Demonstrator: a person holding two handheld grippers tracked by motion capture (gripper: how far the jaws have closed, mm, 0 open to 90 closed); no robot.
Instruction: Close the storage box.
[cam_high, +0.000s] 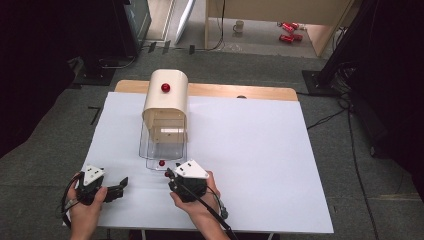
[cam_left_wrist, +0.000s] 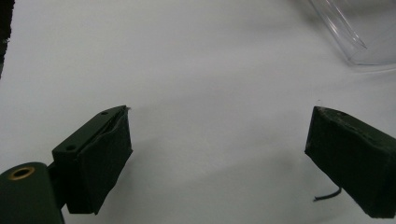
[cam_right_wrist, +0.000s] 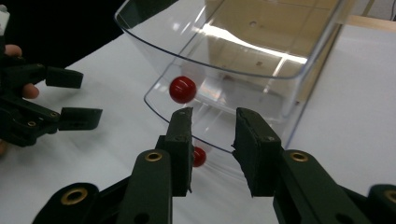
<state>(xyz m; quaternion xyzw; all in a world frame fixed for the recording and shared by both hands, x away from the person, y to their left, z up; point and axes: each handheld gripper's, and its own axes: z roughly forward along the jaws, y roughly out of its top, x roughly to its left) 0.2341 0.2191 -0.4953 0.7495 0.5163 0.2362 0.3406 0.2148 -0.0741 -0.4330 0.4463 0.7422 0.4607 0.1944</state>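
Note:
A cream roll-top box (cam_high: 166, 102) with a red knob (cam_high: 165, 87) on top stands at the back left of the white table (cam_high: 250, 150). Its clear curved front cover (cam_high: 165, 145) (cam_right_wrist: 243, 56) reaches toward me and carries a small red knob (cam_high: 161, 163) (cam_right_wrist: 182, 89). My right gripper (cam_high: 170, 174) (cam_right_wrist: 212, 114) is at the cover's near edge. Its jaws stand a little apart on either side of that edge, and the pads are not pressing on it. A second red ball (cam_right_wrist: 199, 156) shows beside the left pad. My left gripper (cam_high: 122, 184) (cam_left_wrist: 220, 112) (cam_right_wrist: 88, 95) rests wide open over the bare table.
A corner of the clear cover (cam_left_wrist: 355, 37) lies to the front right of the left gripper. The table's wooden back edge (cam_high: 225, 90) shows behind the white sheet. On the floor beyond are a mug (cam_high: 239, 26) and red cans (cam_high: 289, 31). Cables run along the right.

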